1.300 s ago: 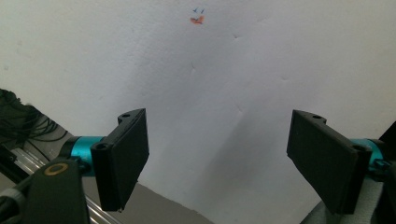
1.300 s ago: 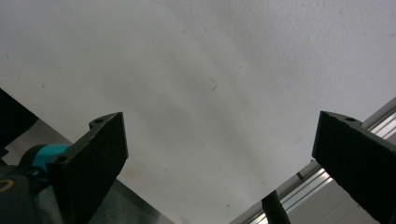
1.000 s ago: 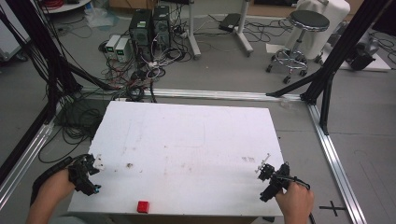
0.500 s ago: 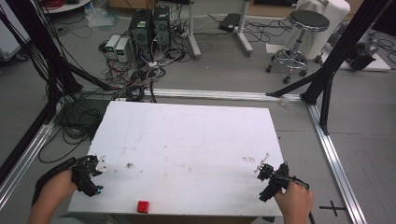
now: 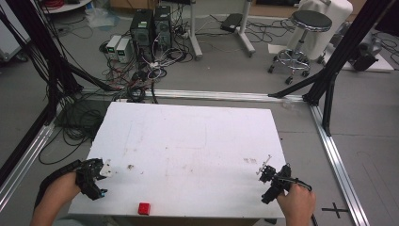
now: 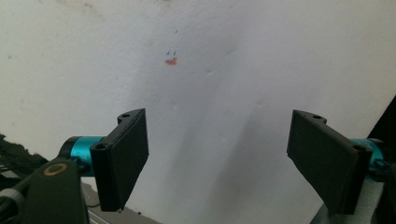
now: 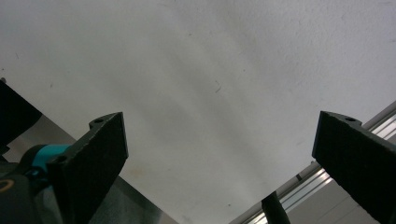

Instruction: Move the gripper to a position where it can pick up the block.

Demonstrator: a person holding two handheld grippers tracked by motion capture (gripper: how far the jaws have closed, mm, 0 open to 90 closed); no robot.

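Red block [image 5: 144,208]: small cube on the near edge of the table, left of centre, well apart from both grippers and touched by neither.
Left gripper [image 5: 94,178]: held in the person's left hand [image 5: 59,193] at the table's near left corner; in the left gripper view its two black jaws stand spread wide with bare table between them — nothing held.
Right gripper [image 5: 272,181]: held in the right hand [image 5: 295,203] at the near right corner, over the table's edge; in the right gripper view its jaws are spread wide as well, empty, with an aluminium rail showing past the table edge at lower right.
Table [image 5: 188,141]: white top, scuffed and lightly stained; a small dark smudge lies just beside the left gripper, faint marks near the right one. The left gripper view picks up a tiny orange fleck with blue specks [image 6: 171,60] on the surface ahead of the jaws.
Frame: aluminium rails [image 5: 339,169] run along the floor around the table, with black struts [image 5: 348,42] rising at the right and left.
Cables [image 5: 75,127]: black bundles piled on the floor off the table's far left corner.
Computers [image 5: 150,26]: two dark towers on the floor beyond the table, small white boxes beside them, wires tangled in front.
Stool [image 5: 303,33]: round black seat on a chrome base — far right, beyond the rails.
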